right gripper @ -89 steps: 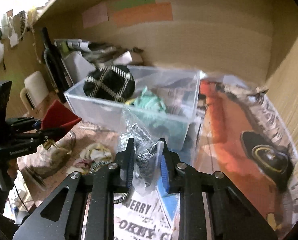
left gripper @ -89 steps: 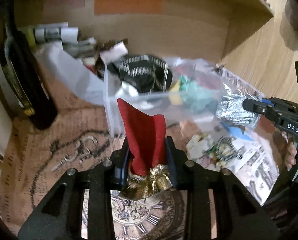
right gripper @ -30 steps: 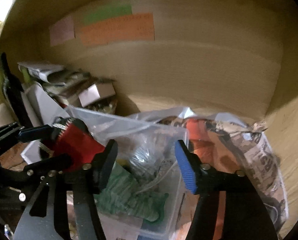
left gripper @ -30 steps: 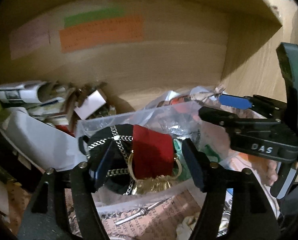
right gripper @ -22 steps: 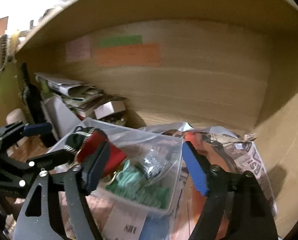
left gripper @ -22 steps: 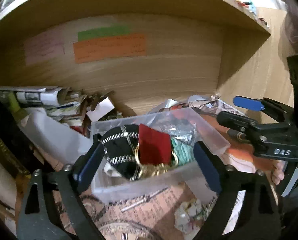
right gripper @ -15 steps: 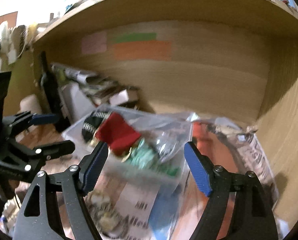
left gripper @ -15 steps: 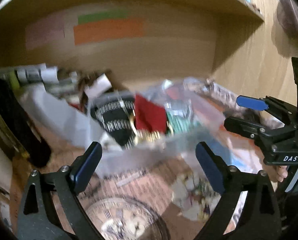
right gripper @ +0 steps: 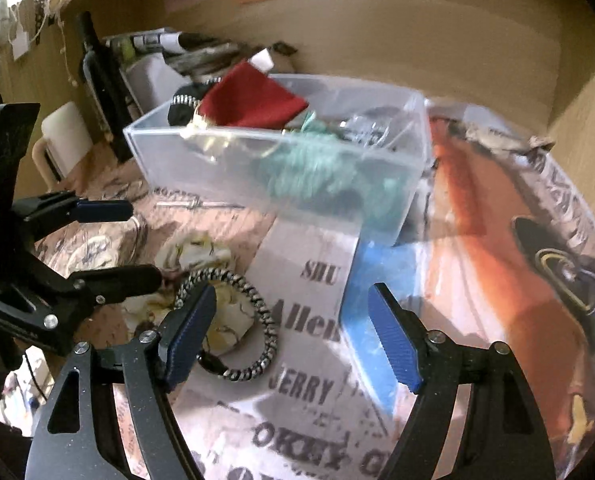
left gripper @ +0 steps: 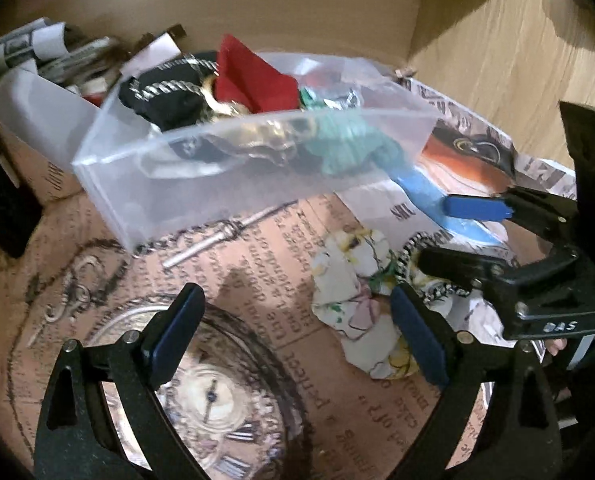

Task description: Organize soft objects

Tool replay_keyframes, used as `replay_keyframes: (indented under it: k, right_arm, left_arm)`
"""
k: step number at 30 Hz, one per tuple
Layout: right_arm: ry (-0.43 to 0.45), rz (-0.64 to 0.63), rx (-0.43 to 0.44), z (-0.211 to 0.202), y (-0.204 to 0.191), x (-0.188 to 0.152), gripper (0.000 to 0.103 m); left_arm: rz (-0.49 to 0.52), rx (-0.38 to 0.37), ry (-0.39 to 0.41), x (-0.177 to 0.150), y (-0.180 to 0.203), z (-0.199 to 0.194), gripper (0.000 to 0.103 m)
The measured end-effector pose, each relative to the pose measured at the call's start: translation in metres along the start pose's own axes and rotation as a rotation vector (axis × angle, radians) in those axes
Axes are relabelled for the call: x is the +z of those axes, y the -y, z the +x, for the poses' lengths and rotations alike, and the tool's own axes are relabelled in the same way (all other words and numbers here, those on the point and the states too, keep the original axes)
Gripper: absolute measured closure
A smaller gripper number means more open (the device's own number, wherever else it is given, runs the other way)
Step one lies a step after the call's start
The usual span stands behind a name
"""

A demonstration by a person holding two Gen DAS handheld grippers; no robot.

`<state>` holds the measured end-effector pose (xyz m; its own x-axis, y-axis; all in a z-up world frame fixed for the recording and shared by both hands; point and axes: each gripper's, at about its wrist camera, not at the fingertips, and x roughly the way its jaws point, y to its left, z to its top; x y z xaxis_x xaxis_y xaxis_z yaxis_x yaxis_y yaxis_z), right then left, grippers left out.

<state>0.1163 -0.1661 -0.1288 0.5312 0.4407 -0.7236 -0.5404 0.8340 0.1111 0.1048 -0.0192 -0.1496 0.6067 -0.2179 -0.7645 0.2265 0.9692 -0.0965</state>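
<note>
Over by the back wall sits the clear plastic bin (left gripper: 145,196), already holding a red pouch w/ gold trim (left gripper: 253,80), a black pouch w/ silver chain trim (left gripper: 165,96), a teal knit thing (left gripper: 345,144) and something silvery in a bag. Left gripper (left gripper: 293,336) is spread wide w/ nothing in it, low over the clock-print paper (left gripper: 213,396), bin well ahead of it. Floral fabric piece (left gripper: 353,280) lies just beside its right finger. Right gripper (right gripper: 291,336) is also wide apart and empty, over the newspaper; its left fingertip (right gripper: 189,332) overlaps the black-and-white braided bracelet (right gripper: 257,308), can't tell if touching.

Right cam shows the bracelet as a full loop on the floral fabric, plus a dark bottle (right gripper: 101,80) and a white mug (right gripper: 63,136) left of the bin. Left cam only gets a sliver of bracelet behind the right gripper, but shows a metal rod (left gripper: 217,236) lying in front of the bin
</note>
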Motion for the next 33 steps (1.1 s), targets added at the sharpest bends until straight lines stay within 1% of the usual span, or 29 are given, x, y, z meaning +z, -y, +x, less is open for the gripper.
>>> replay_keyframes:
  k: [1,2,3,4,5,6,7,8,9,10,11,12,13,16,20,26,30,33]
  right_arm:
    - [-0.010,-0.003,0.010,0.003,-0.001,0.001,0.043]
    - [-0.020,-0.005,0.024,0.005,-0.002,0.002,0.053]
    - [-0.028,-0.010,0.038,0.008,-0.002,0.003,0.062]
    - [-0.033,-0.013,0.047,0.011,-0.003,0.004,0.066]
    - [-0.035,-0.016,0.053,0.013,-0.004,0.005,0.076]
    - [-0.034,-0.017,0.054,0.014,-0.005,0.004,0.080]
    - [-0.031,-0.018,0.052,0.014,-0.005,0.004,0.089]
    - [-0.028,-0.019,0.051,0.014,-0.005,0.004,0.091]
    - [-0.013,-0.015,0.044,0.012,-0.004,0.004,0.092]
    - [-0.003,-0.013,0.037,0.010,-0.003,0.003,0.092]
    - [0.006,-0.011,0.031,0.008,-0.003,0.003,0.093]
    - [0.021,-0.005,0.024,0.005,-0.001,0.003,0.094]
    - [0.032,0.002,0.020,0.002,0.001,0.003,0.094]
    - [0.064,0.022,0.011,-0.008,0.006,0.005,0.094]
    - [0.119,0.026,-0.003,-0.024,0.009,0.011,0.094]
    - [0.203,0.015,-0.015,-0.047,0.008,0.023,0.094]
    - [0.241,0.007,-0.031,-0.054,0.008,0.028,0.094]
    - [0.223,0.016,-0.032,-0.052,0.012,0.029,0.094]
  left_arm:
    - [0.002,-0.010,-0.008,0.000,0.002,0.003,0.017]
    - [0.006,-0.019,-0.020,-0.001,0.004,0.005,0.022]
    - [0.011,-0.031,-0.038,0.001,0.005,0.010,0.030]
    - [0.015,-0.026,-0.035,0.001,0.007,0.012,0.030]
    - [0.019,-0.021,-0.024,0.001,0.008,0.013,0.031]
    - [0.024,-0.024,-0.020,0.001,0.009,0.014,0.034]
    - [0.028,-0.028,-0.014,0.001,0.010,0.014,0.042]
    - [0.030,-0.035,-0.010,0.002,0.011,0.014,0.045]
    - [0.031,-0.046,-0.007,0.003,0.012,0.014,0.055]
    - [0.030,-0.053,-0.005,0.003,0.012,0.014,0.067]
    - [0.030,-0.060,-0.005,0.004,0.012,0.014,0.073]
    - [0.031,-0.052,-0.005,0.005,0.013,0.014,0.083]
    - [0.033,-0.045,-0.004,0.006,0.013,0.015,0.088]
    - [0.025,-0.040,0.008,0.008,0.011,0.013,0.091]
    - [0.018,-0.017,0.060,0.011,0.009,-0.001,0.091]
    - [0.008,0.009,0.174,0.024,0.004,-0.038,0.091]
    - [-0.001,0.026,0.260,0.036,-0.005,-0.065,0.091]
    - [-0.011,0.050,0.314,0.044,-0.011,-0.079,0.091]
